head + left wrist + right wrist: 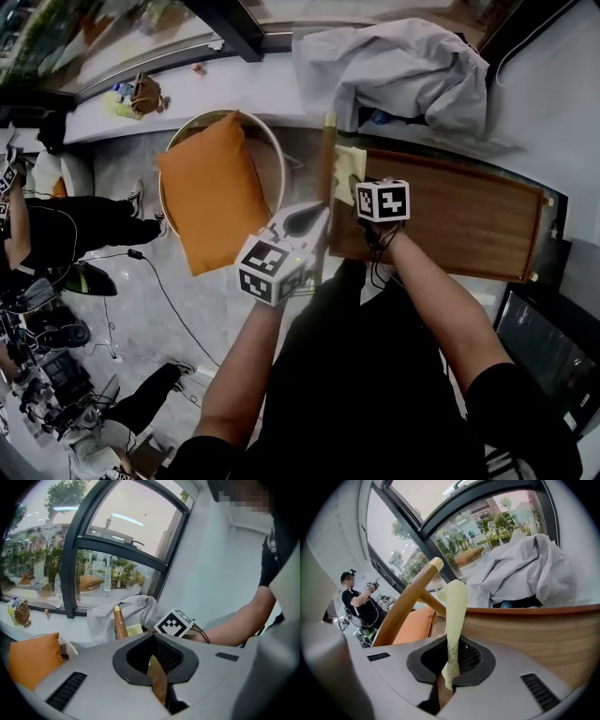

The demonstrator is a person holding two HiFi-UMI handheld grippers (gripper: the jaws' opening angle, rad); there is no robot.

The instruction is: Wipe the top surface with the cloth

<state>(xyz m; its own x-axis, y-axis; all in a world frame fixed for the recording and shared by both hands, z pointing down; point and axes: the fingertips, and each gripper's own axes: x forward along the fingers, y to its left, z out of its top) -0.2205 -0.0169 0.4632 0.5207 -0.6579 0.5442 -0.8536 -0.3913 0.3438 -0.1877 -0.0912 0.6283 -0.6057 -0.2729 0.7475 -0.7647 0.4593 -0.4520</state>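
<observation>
A pale yellow cloth (pixel 348 172) lies at the left end of the brown wooden table top (pixel 450 220). My right gripper (pixel 367 189) is over that end, shut on the cloth. In the right gripper view the cloth (pixel 454 616) rises as a folded strip out of the closed jaws of my right gripper (pixel 449 679), with the table top (pixel 525 630) just beyond. My left gripper (pixel 317 216) hovers off the table's left edge, jaws together and holding nothing. In the left gripper view, my left gripper (pixel 158 679) looks toward the cloth (pixel 133 630) and the right gripper's marker cube (pixel 174 623).
A grey garment (pixel 394 66) lies heaped on the window sill behind the table. An orange cushion (pixel 211 192) sits in a round chair (pixel 267 141) at the left. A wooden post (pixel 328 155) stands at the table's left edge. A person (pixel 358 603) stands far left.
</observation>
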